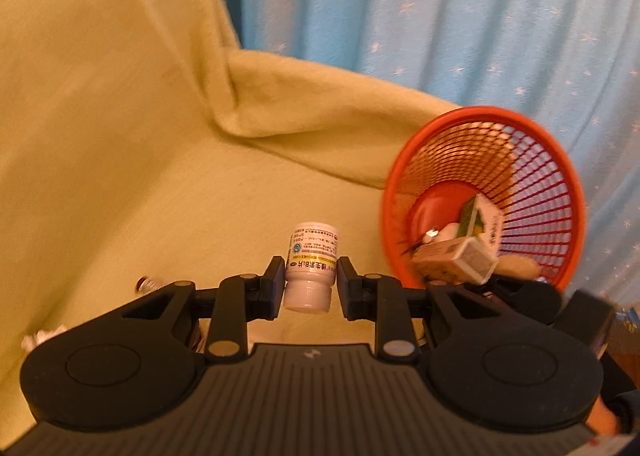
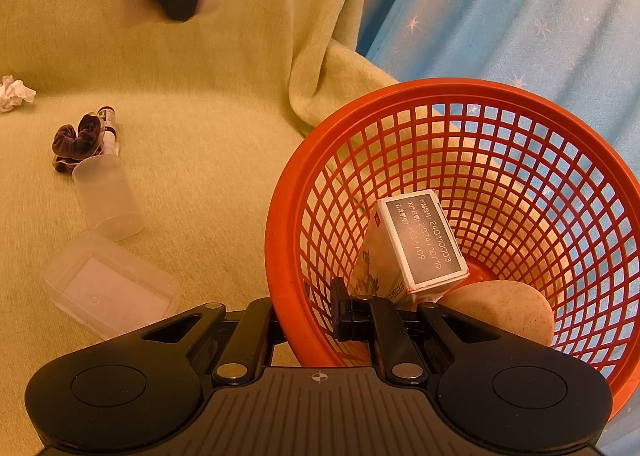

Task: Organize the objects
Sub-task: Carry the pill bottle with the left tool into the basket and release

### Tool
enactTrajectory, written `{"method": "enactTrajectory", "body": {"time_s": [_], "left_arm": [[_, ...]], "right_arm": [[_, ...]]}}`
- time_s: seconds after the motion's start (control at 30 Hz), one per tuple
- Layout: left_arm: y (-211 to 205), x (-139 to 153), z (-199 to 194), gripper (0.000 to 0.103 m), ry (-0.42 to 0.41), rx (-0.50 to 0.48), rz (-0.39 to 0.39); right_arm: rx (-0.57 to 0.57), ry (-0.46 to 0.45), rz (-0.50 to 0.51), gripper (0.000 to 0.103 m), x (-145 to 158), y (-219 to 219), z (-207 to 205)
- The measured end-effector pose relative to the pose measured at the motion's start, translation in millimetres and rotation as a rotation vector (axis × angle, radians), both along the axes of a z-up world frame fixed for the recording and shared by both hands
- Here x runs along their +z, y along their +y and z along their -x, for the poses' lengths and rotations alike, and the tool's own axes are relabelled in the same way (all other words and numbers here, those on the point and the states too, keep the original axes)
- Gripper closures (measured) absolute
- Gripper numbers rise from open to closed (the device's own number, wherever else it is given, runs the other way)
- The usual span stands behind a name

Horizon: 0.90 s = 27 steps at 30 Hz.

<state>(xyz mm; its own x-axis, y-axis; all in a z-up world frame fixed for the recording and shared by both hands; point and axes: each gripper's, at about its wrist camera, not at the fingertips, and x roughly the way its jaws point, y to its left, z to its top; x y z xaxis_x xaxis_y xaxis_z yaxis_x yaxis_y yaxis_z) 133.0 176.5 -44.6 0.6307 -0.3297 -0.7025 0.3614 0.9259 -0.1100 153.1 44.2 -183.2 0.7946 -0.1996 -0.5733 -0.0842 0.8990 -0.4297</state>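
Left gripper (image 1: 311, 283) raised above the sofa, clamping a white pill bottle (image 1: 312, 266) upside down, right gripper (image 2: 306, 310) pinching the red basket (image 2: 280, 224) rim.

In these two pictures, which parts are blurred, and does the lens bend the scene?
Left wrist view: the red basket is smeared by motion, while the white bottle in the left tongs stays fairly sharp. Right wrist view: the basket and the box inside it are sharp, and only the dark shape at top left is blurred. Both views: fisheye bending, dark corners, warm orange light.
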Motion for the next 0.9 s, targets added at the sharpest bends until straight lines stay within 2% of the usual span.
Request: {"method": "enactTrajectory", "body": {"time_s": [0.33,0.43,0.5,0.57,0.7,0.9], "left_arm": [[-79.7,32.2,-16.7,0.080,-0.043,-0.197,0.050],[-108.5,36.4,-24.9,0.080,-0.050,-0.245,0.088],[-122.8,38.1,-30.6,0.075,-0.041,-0.268,0.119],[-131.3,39.3,-33.0,0.073,-0.049,-0.271,0.114],[-118.4,39.2,-30.1,0.071,-0.062,-0.238,0.099],[-53.6,23.4,-25.6,0.067,-0.055,-0.077,0.044]], "right_arm": [[-0.002,-0.001,-0.005,0.096,0.6,0.4,1.1],[-0.003,-0.002,-0.009,0.096,1.2,0.4,0.2],[-0.002,-0.002,-0.008,0.096,1.3,0.7,-0.2],[-0.001,-0.002,-0.009,0.096,1.3,0.7,-0.3],[-0.003,-0.004,-0.015,0.096,1.9,-0.7,-0.5],[-0.003,-0.004,-0.016,0.096,2.6,-2.0,0.1]]}}
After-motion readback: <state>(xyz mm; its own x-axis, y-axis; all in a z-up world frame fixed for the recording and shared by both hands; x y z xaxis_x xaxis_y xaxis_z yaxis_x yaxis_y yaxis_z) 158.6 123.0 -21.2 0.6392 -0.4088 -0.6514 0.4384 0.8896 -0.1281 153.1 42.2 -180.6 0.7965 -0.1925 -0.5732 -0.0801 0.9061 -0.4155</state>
